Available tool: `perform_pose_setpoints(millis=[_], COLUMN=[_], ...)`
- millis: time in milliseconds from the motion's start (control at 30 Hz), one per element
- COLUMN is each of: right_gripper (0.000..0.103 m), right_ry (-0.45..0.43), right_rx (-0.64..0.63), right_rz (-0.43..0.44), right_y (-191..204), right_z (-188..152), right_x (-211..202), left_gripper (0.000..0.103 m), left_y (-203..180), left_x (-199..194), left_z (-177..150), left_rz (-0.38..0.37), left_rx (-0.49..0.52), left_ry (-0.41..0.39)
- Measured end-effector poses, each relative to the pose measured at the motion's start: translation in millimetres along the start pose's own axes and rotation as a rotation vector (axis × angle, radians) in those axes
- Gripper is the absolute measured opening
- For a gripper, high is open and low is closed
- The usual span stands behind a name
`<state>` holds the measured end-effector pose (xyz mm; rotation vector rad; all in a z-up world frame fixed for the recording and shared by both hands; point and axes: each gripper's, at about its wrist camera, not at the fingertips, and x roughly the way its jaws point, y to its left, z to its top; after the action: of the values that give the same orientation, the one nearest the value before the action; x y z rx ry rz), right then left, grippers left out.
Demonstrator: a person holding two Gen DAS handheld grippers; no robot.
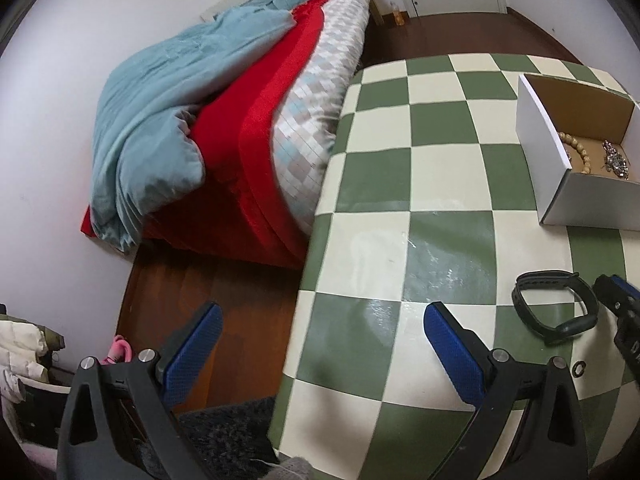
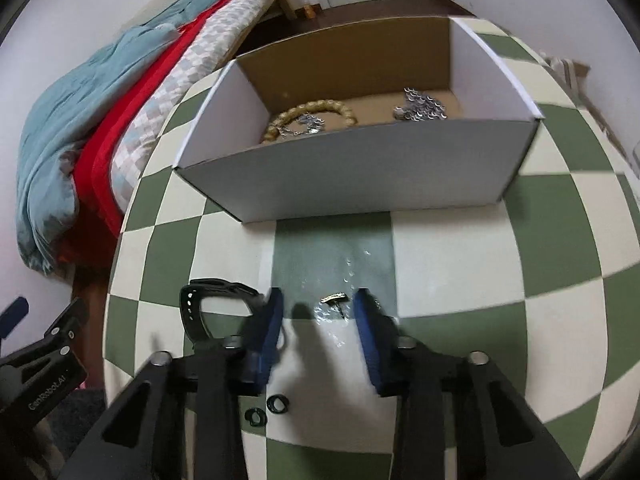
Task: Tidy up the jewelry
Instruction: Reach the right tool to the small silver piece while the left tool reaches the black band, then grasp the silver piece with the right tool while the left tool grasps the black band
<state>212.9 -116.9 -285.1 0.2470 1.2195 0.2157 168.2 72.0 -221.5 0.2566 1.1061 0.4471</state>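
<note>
A small gold and dark trinket lies on the checked table. My right gripper points down at it with a blue pad on each side; the jaws stand narrowly apart and neither pad presses on it. A black watch band curls just left of the left finger. Two small dark rings lie under the gripper. The white cardboard box behind holds a wooden bead bracelet and silver chain pieces. My left gripper hangs open over the table's left edge, with nothing between its fingers.
A bed with a blue blanket and a red cover presses against the table's left side. Brown wooden floor and a dark rug lie below the table edge. In the left wrist view, the watch band lies right of my left gripper.
</note>
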Motion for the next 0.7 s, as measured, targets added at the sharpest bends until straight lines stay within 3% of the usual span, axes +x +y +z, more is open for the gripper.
perform_pose_setpoints(millis=[33,167,333,367,533,567,633,667,700], right_gripper=[0.012,0.011,0.011,0.011,0.012,0.011,0.012,0.012,0.012], right_ry=[-0.009,-0.023,-0.050,-0.056,-0.072,-0.073,-0.074,-0.074,-0.074], right_rx=[-0.020,-0.080,0.010,0.026,0.062,0.065,0.071,0.073,0.074], right_rz=[-0.019,-0.062,-0.052,-0.056,-0.081,-0.084,-0.087,-0.089,-0.091], right_y=[3.5,8.7,-21.2,-28.6,-52.4,-55.0,-59.4,-60.5,-61.1], right_z=[-0.5,-5.1,-8.6,-9.5,-12.0,-12.2,-12.7,-13.4,-14.1], right_x=[0.9,-0.4,-19.5,-25.3,-46.1,-48.3,-51.5,-52.8,-54.0], left_gripper=[0.102,0.102,0.101,0.097,0.053,0.039,0.025,0.004,0.002], left_y=[-1.2,-6.4,-19.7,-26.1,-62.7,-69.8,-77.3,-80.9,-85.4], left_x=[1.1,7.0,22.0,24.2,35.1,37.0,32.3,29.7,26.9], left_z=[0.7,6.6,13.6,14.8,16.2,15.4,16.4,16.9,17.3], left_rz=[-0.011,-0.110,-0.361,-0.399,-0.463,-0.467,-0.443,-0.450,-0.433], left_rx=[-0.003,-0.043,-0.147,-0.152,-0.101,-0.085,-0.051,-0.037,-0.017], left_ry=[0.008,0.065,0.192,0.207,0.272,0.284,0.249,0.234,0.222])
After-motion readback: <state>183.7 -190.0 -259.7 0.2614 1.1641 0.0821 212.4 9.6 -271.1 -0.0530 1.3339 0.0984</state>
